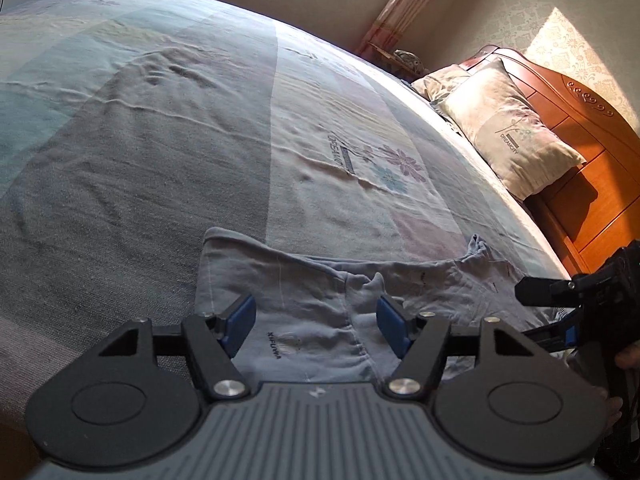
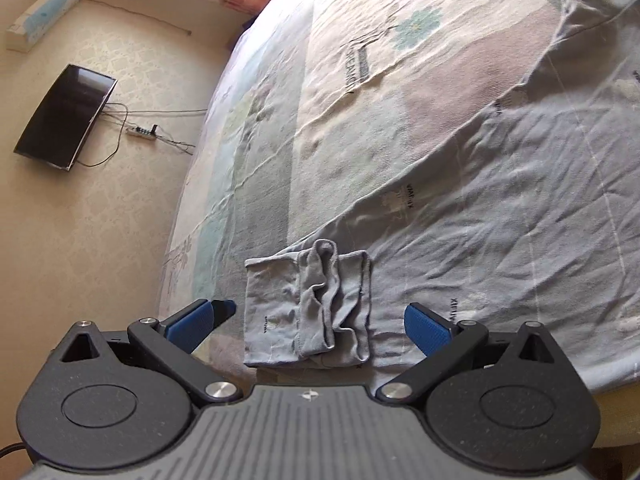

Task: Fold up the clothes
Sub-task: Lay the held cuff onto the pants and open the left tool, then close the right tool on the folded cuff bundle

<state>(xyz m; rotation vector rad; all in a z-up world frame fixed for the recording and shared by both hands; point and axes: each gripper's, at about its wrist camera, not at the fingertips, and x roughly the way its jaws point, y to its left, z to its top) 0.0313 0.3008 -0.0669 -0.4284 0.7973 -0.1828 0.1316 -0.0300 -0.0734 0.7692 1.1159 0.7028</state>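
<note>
Nearby, pillow [image 1: 508, 128] beside headboard [image 1: 580, 160].

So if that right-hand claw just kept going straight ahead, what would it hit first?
Most likely the small folded blue-grey cloth lying on the bed directly between the open right gripper fingers. Depth is hard to judge, but nothing else sits before it.
</note>
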